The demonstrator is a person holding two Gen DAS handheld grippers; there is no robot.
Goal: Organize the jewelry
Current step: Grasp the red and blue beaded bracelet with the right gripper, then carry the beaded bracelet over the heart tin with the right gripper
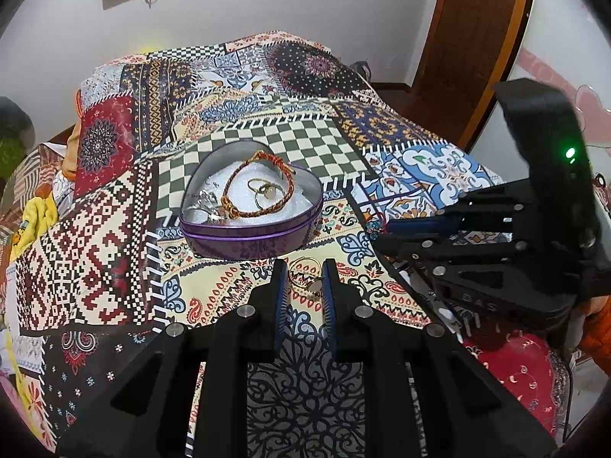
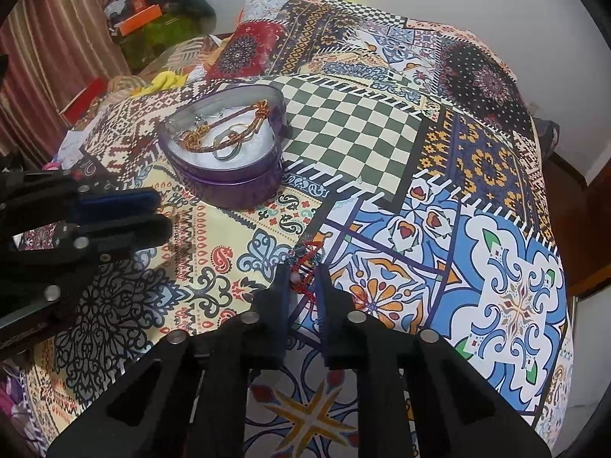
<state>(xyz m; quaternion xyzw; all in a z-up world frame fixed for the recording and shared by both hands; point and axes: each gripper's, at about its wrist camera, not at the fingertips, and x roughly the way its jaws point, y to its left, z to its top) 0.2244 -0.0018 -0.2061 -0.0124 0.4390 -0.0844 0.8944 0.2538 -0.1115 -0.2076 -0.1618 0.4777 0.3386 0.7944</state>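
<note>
A purple heart-shaped tin point(image 1: 244, 234) point(image 2: 229, 187) sits on the patterned cloth and holds a braided red-gold bracelet point(image 1: 263, 187), rings and silver pieces on white padding. A gold ring with a pale stone point(image 1: 307, 278) lies on the cloth between the fingers of my left gripper point(image 1: 304, 267), which is open around it. A red cord bracelet with beads point(image 2: 305, 267) lies on the cloth between the fingers of my right gripper point(image 2: 303, 273), which is open. The right gripper also shows in the left wrist view point(image 1: 385, 231), near the red cord point(image 1: 372, 221).
The patchwork cloth point(image 1: 305, 145) covers a raised surface that drops off at the far and right sides. A wooden door frame point(image 1: 469, 57) stands at the right. Clothes and boxes point(image 2: 145, 19) pile up at the far left in the right wrist view.
</note>
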